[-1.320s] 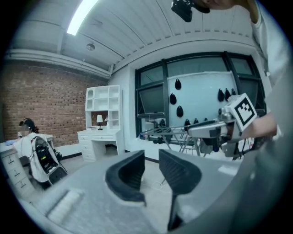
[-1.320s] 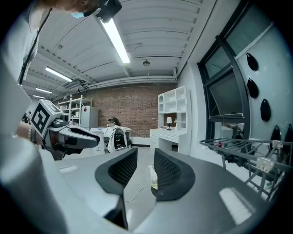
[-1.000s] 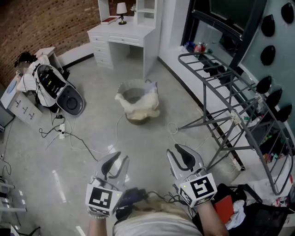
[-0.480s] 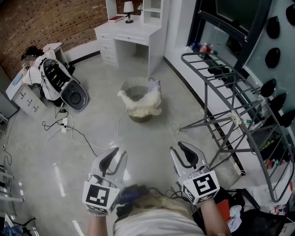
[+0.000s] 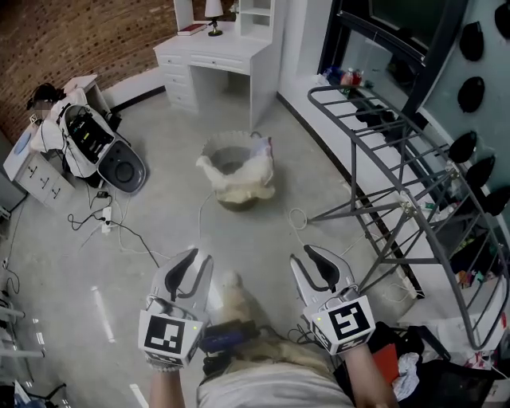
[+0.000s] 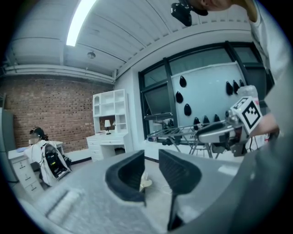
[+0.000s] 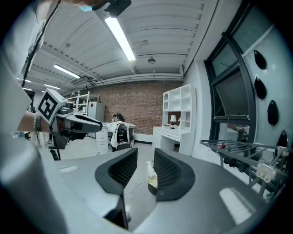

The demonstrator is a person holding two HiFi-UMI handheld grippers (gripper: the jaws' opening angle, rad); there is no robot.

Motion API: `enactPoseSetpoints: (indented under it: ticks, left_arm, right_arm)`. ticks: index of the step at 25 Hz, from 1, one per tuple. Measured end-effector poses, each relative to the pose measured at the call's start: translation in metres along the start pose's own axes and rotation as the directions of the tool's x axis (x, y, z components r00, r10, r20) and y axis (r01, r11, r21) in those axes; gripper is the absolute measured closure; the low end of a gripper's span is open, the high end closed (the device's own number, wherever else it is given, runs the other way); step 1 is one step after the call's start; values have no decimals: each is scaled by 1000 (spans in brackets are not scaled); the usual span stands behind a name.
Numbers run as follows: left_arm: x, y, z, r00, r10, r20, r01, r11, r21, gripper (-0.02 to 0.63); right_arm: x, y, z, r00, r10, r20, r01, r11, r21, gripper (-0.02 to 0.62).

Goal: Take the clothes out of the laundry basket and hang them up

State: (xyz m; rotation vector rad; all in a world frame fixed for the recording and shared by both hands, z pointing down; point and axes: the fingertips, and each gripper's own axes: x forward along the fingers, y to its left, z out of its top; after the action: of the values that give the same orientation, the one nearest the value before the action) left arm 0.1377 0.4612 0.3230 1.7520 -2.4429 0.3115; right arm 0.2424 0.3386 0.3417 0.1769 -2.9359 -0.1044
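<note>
Far left: one seated person (image 5: 45, 111) next to one white cabinet (image 5: 36, 171). Further right, against the wall, one white bench (image 5: 215, 56) bearing one lamp (image 5: 213, 11).

Mid-room on the floor (image 5: 159, 215): one laundry basket (image 5: 227, 145), upright, with cream clothes (image 5: 239, 182) heaped inside and spilling over the near rim. Number of pieces impossible to tell. Well apart from both grippers.

Along the right side: one grey drying rack (image 5: 398, 155), standing unfolded by the window.

Two grippers low in the head view, side by side, aimed toward the basket and tipped slightly below level. Left gripper (image 5: 194, 267): fingers (image 6: 126, 176) parted, gripping nothing, only the distant clothes visible through the gap. Right gripper (image 5: 315, 263): fingers (image 7: 171, 171) likewise parted and empty.
</note>
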Motion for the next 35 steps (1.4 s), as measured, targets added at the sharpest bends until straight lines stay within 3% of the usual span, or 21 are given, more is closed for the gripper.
enactPoseSetpoints:
  ticks: [6,14,21,26,30,35]
  left_arm:
    - [45,32,-5,999,-31,-8,31,999,15,517]
    - [122,98,5,996,-84,-18,85,996,40,517]
    - [189,182,13,995,-93,-30,95,994,60,516]
    - [232,220,-2,992,-114,-48,117,991,65,514]
    - [263,242,-22,987,-134,-88,136,991,18,508]
    - [297,267,-44,979,-178,-97,183,982,51,500]
  right_arm:
    - [41,-24,-9,999,-33,-23,34,999,16,494]
    - [127,-57,12,997,-63,-42,64,998,17,492]
    - [217,-84,30,994,-82,-75,84,996,29,492]
    - [271,-97,26,991,-74,-112,78,997,29,492]
    - [312,-110,15,987,-70,-147,77,996,41,492]
    - [356,-119,2,982,-70,-178,77,996,36,492]
